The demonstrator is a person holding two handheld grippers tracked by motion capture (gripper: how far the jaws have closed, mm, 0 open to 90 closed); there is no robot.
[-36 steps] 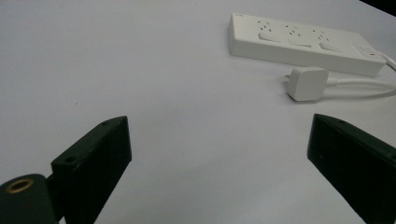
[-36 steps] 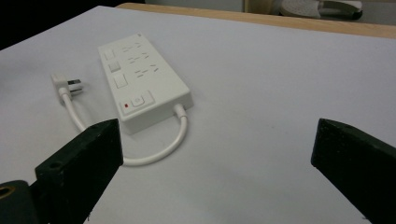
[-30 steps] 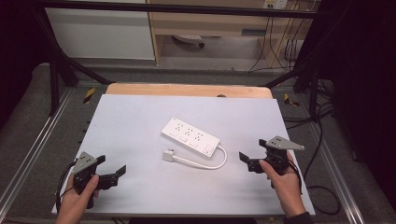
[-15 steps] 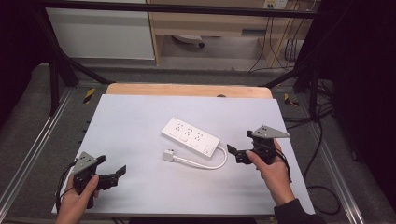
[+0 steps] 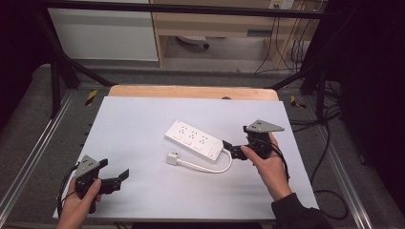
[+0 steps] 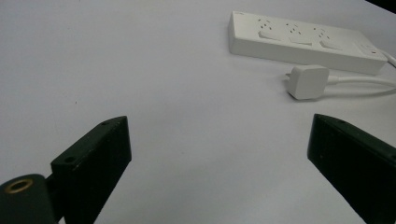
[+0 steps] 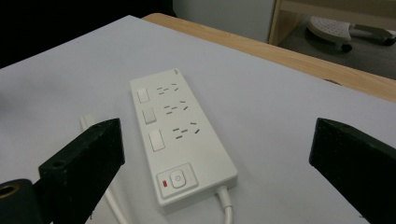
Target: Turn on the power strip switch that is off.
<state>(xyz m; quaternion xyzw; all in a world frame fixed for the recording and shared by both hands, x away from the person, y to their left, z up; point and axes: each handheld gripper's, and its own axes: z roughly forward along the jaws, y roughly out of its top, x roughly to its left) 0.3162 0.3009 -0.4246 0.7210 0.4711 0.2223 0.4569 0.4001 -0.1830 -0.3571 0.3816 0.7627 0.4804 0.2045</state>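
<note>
Being held wide apart, the jaws of the right gripper [image 5: 228, 148] are gripping nothing; it is being carried by the right hand [image 5: 267, 164] just beside the cable end of the white power strip [image 5: 194, 139]. In the right gripper view the power strip [image 7: 180, 135] is lying flat between the jaws, switch button and red mark nearest. Its white cable [image 5: 205, 167] is being looped back to the plug [image 5: 172, 158], which is resting on the white tabletop [image 5: 143, 119] beside the strip. The left gripper [image 5: 119, 177] is likewise being held spread and empty, near the front left corner, well apart from the strip. In the left gripper view the plug [image 6: 306, 81] is lying just in front of the strip [image 6: 303, 42].
</note>
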